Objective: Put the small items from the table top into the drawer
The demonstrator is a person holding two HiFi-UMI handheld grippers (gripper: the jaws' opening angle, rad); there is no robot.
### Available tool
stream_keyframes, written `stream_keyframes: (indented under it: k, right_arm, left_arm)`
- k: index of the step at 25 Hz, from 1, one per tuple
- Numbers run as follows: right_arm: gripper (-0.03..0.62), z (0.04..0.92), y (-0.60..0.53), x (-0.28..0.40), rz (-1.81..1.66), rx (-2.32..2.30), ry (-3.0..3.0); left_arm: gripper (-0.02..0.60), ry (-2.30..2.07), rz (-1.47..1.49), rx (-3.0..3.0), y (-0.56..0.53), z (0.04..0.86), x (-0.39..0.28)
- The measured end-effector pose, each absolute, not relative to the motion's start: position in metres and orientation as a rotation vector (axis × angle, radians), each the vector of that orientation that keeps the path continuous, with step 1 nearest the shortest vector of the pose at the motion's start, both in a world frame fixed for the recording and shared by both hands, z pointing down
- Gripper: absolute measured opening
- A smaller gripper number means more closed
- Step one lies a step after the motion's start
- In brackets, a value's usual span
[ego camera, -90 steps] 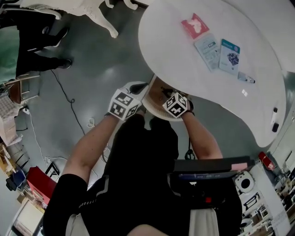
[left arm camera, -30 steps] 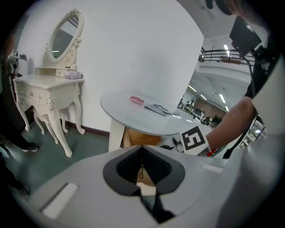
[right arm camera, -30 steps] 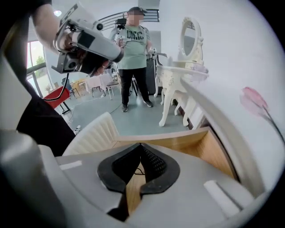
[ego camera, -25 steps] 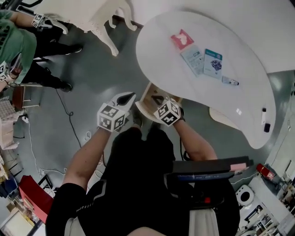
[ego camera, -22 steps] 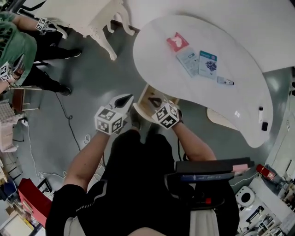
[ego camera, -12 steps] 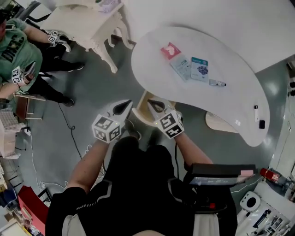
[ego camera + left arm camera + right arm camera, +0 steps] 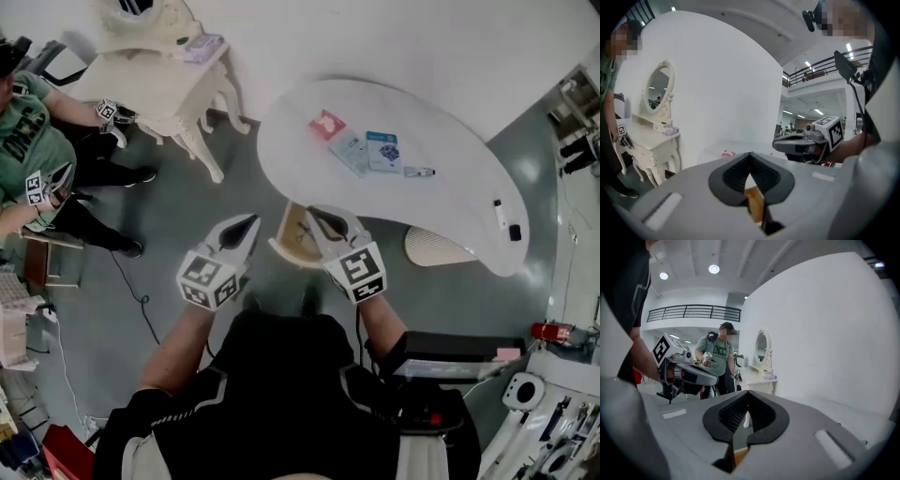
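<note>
Your kit, as recorded: one black short-sleeved top [image 7: 281,394]. Your left hand-held gripper [image 7: 253,219] and right hand-held gripper [image 7: 313,214] were grey-shelled and dark-jawed. Each bore a black-and-white marker cube [image 7: 208,281].

Count from here: two tables, one curved white table [image 7: 450,122] and one dressing table [image 7: 155,89] with one oval mirror [image 7: 658,91]. One open drawer [image 7: 298,234]. Six small items I can make out on the curved top: one red packet [image 7: 326,124], two flat packs (pale pack [image 7: 352,151], blue pack [image 7: 382,150]), one pen [image 7: 419,172], one white stick [image 7: 498,212], one black block [image 7: 514,232]. Two people: person in black [image 7: 281,394], person in green [image 7: 23,141]. Two grippers on the former: left gripper [image 7: 249,222], right gripper [image 7: 316,216].
</note>
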State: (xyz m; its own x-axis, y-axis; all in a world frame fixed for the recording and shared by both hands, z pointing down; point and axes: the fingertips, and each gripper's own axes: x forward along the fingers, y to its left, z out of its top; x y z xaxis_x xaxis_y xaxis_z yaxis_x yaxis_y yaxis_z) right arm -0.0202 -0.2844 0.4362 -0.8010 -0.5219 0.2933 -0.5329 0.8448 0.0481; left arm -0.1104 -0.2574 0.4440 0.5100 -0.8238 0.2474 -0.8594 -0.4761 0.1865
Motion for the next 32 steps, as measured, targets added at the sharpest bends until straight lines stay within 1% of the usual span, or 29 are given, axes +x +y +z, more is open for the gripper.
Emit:
stream_keyframes:
  k: [6,11,19,25,32]
  right_arm:
    - [0.002,0.396,-0.272,-0.024,0.076,0.994,-2.763]
    - [0.002,0.378,-0.269,-0.023,0.062,1.098,-2.757]
    - [0.0,0.37,-0.271,-0.014,0.086,1.212,-2.727]
    - [0.0,0.366,-0.27,-0.013,0.102,1.221,-2.741]
    - [0.0,0.362,-0.275,-0.015,0.104,1.251,-2.752]
  left_arm:
    - [0.0,-1.444,0.113,2.506,-0.251,0.406,-0.137]
    - [0.0,-1.451,0.088,2.527,-0.249,0.39,-0.144]
    - [0.0,-1.451,0.074,2.547,-0.252,0.381,-0.144]
    - [0.0,-1.4,0.057,2.591,-0.25,0.375,-0.136]
    - [0.0,-1.423,0.047,2.588,-0.254,0.369,-0.142]
